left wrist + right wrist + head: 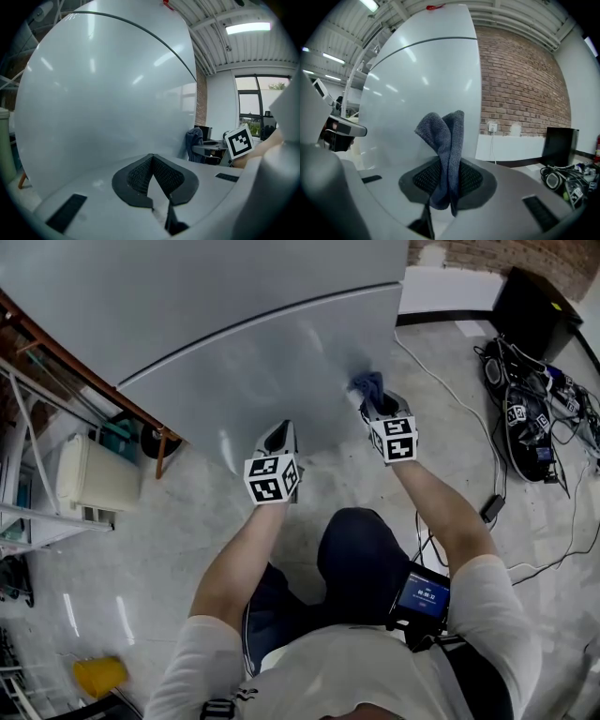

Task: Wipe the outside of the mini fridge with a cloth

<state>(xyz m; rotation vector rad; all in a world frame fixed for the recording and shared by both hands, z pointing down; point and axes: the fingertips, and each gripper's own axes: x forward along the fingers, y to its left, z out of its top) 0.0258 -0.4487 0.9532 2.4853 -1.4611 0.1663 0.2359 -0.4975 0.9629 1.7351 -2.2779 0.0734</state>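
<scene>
The grey mini fridge (234,343) fills the top of the head view, its front door facing me, with a dark seam between two doors. My right gripper (373,406) is shut on a blue-grey cloth (368,385), which touches the lower door near its right edge. In the right gripper view the cloth (445,154) sticks up folded from between the jaws, against the fridge (426,93). My left gripper (278,441) is shut with nothing in it, its tip close to the lower door (103,103).
A metal rack (37,474) with a white container (94,474) stands left of the fridge. Cables and black gear (530,418) lie on the floor at right, by a brick wall (520,79). A yellow object (98,676) sits bottom left. My knees are below the grippers.
</scene>
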